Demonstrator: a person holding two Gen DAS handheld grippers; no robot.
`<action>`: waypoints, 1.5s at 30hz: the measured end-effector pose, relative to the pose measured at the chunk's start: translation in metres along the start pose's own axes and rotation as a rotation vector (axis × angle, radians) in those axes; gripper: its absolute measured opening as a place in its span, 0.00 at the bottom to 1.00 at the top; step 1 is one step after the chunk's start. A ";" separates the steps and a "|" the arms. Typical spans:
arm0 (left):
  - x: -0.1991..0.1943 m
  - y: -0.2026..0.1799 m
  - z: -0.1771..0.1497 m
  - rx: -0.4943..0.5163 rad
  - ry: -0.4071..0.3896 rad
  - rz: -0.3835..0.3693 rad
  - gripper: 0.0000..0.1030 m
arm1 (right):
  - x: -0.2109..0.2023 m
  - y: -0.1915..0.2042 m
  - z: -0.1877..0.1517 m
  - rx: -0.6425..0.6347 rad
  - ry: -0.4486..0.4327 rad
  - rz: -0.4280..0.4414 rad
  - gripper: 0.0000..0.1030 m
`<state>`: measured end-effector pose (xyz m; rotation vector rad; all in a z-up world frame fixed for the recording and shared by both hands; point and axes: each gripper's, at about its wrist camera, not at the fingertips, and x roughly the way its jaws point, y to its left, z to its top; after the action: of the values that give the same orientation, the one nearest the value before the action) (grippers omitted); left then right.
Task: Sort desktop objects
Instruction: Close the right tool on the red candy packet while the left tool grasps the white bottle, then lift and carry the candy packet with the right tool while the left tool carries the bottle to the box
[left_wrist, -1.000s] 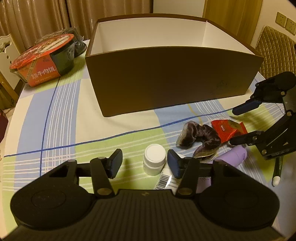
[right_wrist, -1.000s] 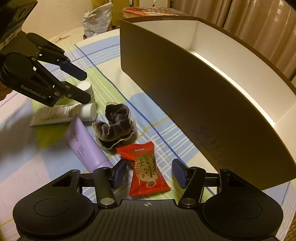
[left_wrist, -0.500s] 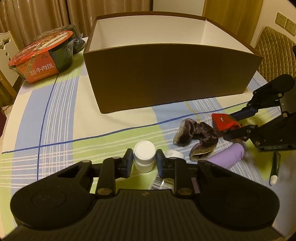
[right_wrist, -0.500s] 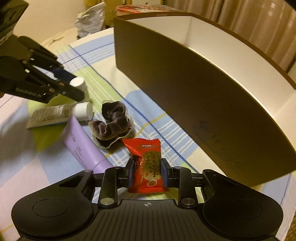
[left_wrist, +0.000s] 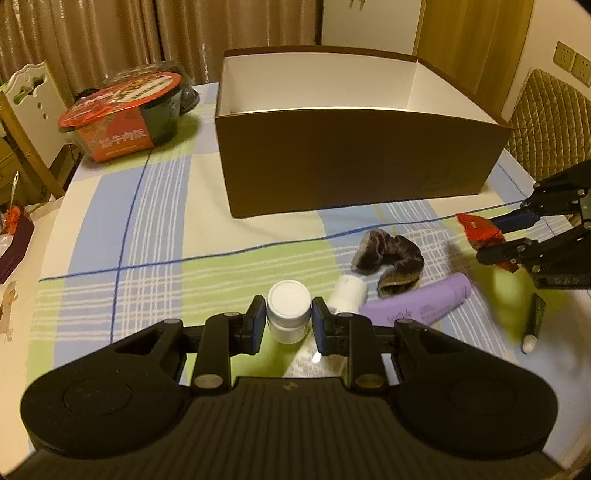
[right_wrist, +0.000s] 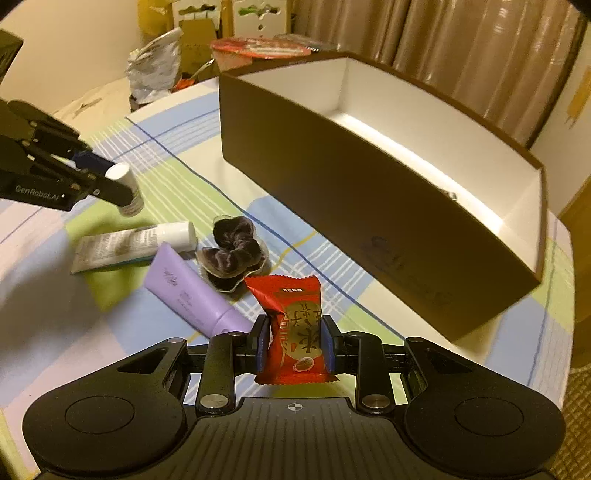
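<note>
A second ago both claws were wide open over the desk (left_wrist: 155, 206). Now the left claw (left_wrist: 289, 325) has shut on the little white bottle (left_wrist: 288, 311), and the right claw (right_wrist: 294, 343) has shut on the red snack packet (right_wrist: 295, 328). In the right wrist view, both things look lifted up off the desk. The big brown box (left_wrist: 354, 162) stands close by with its top open, and the part of its inside that shows is bare. The scrunchie (left_wrist: 391, 258), the purple tube (left_wrist: 417, 306) and the white tube (right_wrist: 133, 245) lie on the desk. I think the bottle and packet go in the box next.
</note>
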<state>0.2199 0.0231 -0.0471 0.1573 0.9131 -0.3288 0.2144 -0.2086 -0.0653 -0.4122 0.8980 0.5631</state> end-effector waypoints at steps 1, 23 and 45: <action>-0.004 -0.001 -0.003 -0.001 -0.003 0.001 0.21 | -0.004 0.003 -0.001 0.004 -0.005 -0.007 0.27; -0.072 -0.015 -0.019 0.040 -0.076 -0.033 0.21 | -0.074 0.048 -0.011 0.151 -0.108 -0.097 0.27; -0.062 -0.024 0.030 0.084 -0.131 -0.046 0.21 | -0.092 0.013 0.022 0.118 -0.182 -0.119 0.27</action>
<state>0.1985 0.0055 0.0203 0.1905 0.7744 -0.4155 0.1742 -0.2118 0.0214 -0.3003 0.7225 0.4285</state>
